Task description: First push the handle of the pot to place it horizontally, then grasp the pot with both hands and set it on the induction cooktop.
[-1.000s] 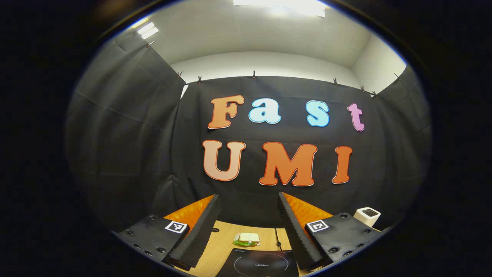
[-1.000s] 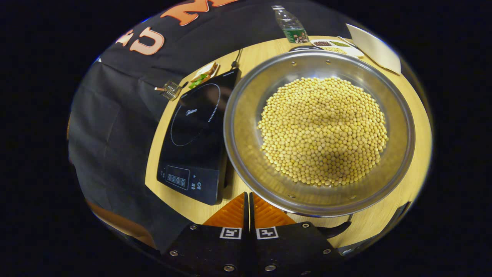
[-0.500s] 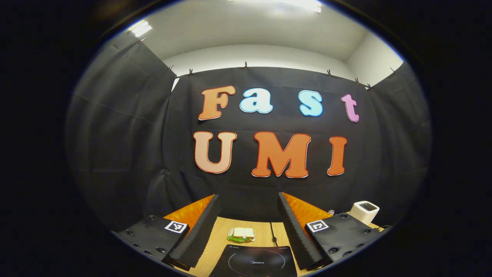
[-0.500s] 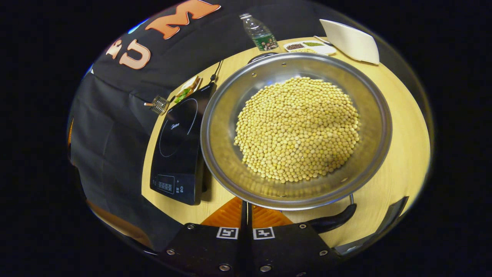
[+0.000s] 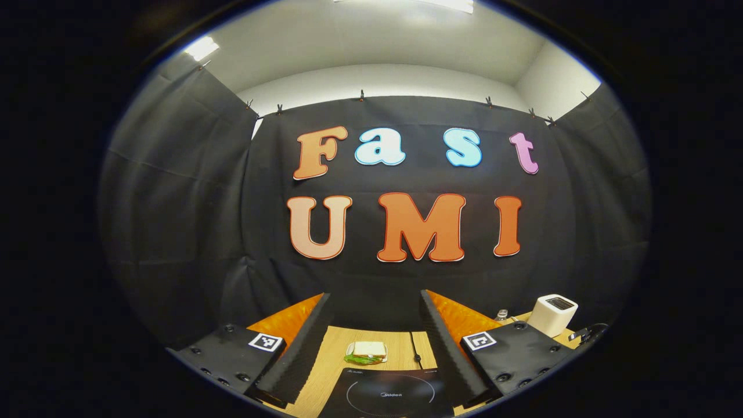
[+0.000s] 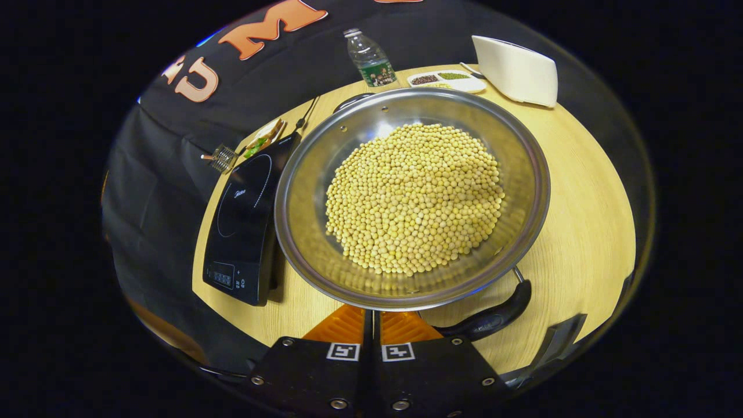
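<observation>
Just right of our right gripper (image 6: 372, 316), its jaws closed on nothing, the pot (image 6: 412, 197) handle (image 6: 490, 316) runs slantwise; left gripper (image 5: 374, 331) gapes empty, farther off.

The induction cooktop (image 5: 388, 395) carries a small brand word that looks like "Midea"; nothing else can be read.

Sandwich (image 5: 366, 352), bottle (image 6: 370, 58), white box (image 6: 515, 69)

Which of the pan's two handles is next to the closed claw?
The long dark handle, at the pan's near rim beside the right claw. The other handle sits across the pan, by the bottle.
</observation>
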{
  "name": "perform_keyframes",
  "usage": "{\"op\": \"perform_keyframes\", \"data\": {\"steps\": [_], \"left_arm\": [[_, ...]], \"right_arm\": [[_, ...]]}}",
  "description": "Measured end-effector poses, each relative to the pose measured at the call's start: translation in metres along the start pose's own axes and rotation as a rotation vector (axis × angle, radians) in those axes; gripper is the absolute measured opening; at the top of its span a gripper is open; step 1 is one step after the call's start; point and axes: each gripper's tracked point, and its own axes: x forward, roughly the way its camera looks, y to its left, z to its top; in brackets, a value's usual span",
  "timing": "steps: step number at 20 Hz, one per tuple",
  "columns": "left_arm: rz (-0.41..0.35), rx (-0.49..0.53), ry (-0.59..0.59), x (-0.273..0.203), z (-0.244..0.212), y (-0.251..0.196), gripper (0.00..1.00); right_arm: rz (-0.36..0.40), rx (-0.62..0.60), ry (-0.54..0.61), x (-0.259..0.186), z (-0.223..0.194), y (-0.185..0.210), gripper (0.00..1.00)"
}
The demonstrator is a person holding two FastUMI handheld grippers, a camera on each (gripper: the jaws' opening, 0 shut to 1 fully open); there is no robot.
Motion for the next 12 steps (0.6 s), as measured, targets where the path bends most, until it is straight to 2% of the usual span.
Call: {"op": "perform_keyframes", "data": {"steps": [3, 8, 12], "left_arm": [[-0.001, 0.001, 0.000, 0.002, -0.001, 0.000, 0.98], [0.012, -0.013, 0.006, 0.005, -0.008, 0.006, 0.98], [0.009, -0.002, 0.025, 0.010, -0.017, 0.004, 0.98]], "right_arm": [[-0.018, -0.015, 0.004, -0.002, 0.004, -0.012, 0.00], [-0.028, 0.035, -0.002, -0.002, 0.011, -0.032, 0.00], [-0.103, 0.047, -0.037, -0.006, 0.023, -0.063, 0.00]]}}
